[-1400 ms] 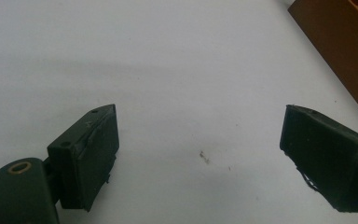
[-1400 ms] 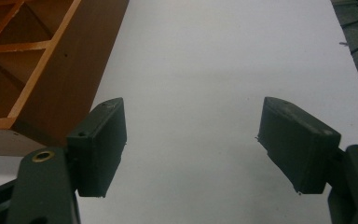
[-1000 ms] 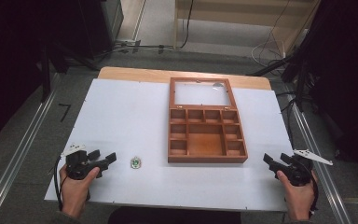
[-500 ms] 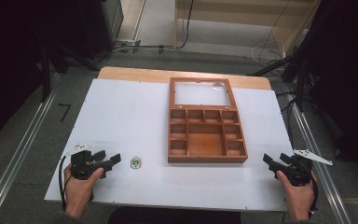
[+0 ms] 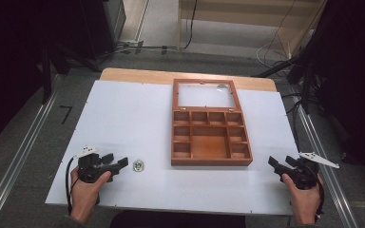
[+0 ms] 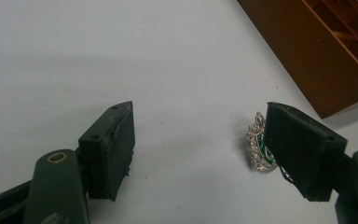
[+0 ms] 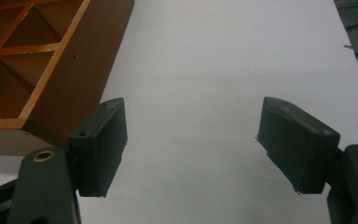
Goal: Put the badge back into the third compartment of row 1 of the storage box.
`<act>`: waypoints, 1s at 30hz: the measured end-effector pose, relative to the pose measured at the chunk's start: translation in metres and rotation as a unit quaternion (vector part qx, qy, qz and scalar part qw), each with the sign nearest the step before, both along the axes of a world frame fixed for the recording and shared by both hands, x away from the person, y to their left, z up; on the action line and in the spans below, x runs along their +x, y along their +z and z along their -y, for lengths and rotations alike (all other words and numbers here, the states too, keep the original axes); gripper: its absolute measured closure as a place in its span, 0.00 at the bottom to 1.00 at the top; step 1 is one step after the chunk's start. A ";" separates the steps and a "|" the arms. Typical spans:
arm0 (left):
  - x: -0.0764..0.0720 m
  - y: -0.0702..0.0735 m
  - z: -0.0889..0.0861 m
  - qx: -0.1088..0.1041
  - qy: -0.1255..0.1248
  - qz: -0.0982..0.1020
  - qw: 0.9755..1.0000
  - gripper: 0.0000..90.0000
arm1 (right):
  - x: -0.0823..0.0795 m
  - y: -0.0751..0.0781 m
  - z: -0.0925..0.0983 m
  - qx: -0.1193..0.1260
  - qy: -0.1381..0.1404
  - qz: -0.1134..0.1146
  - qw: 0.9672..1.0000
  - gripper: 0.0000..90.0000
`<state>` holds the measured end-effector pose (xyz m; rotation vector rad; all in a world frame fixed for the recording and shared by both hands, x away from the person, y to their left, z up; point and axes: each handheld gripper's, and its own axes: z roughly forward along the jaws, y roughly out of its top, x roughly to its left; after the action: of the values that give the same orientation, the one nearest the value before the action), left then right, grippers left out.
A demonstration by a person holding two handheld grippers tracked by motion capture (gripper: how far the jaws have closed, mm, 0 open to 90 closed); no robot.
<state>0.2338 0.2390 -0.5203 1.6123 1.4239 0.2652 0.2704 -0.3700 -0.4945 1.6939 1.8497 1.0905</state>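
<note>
A small silver and green brooch (image 5: 138, 165) lies on the white table, left of the wooden box (image 5: 209, 124). My left gripper (image 5: 118, 164) is open just left of the brooch, jaws pointing right toward it. In the left gripper view the brooch (image 6: 258, 147) peeks out from behind the right jaw, outside the gap of the left gripper (image 6: 200, 140). My right gripper (image 5: 276, 166) is open at the front right, beside the box's near right corner. The right gripper (image 7: 191, 140) holds nothing, with the box (image 7: 42, 70) at the upper left of its view.
The box has several empty compartments and an open glass lid (image 5: 206, 94) lying flat behind it. The white table (image 5: 123, 114) ends at a wooden strip at the back. Metal rails (image 5: 19, 156) run along both sides on the floor.
My left gripper has moved right, closing in on the brooch. The right gripper has stayed put.
</note>
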 end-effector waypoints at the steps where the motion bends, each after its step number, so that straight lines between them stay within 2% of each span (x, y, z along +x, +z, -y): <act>1: 0.000 0.000 0.001 0.001 -0.003 0.000 1.000 0.29 | 0.000 0.000 0.000 0.000 0.000 0.000 1.000 0.24; 24: 0.003 -0.001 0.020 0.003 -0.036 -0.005 0.999 0.41 | -0.001 0.001 0.001 0.004 0.001 0.003 1.000 0.25; 30: 0.004 -0.002 0.024 0.001 -0.044 -0.007 0.999 0.47 | -0.001 0.001 0.001 0.004 0.002 0.004 1.000 0.25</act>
<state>0.2375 0.2151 -0.5220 1.6772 1.3594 0.2035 0.2693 -0.3712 -0.4934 1.6898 1.8463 1.1060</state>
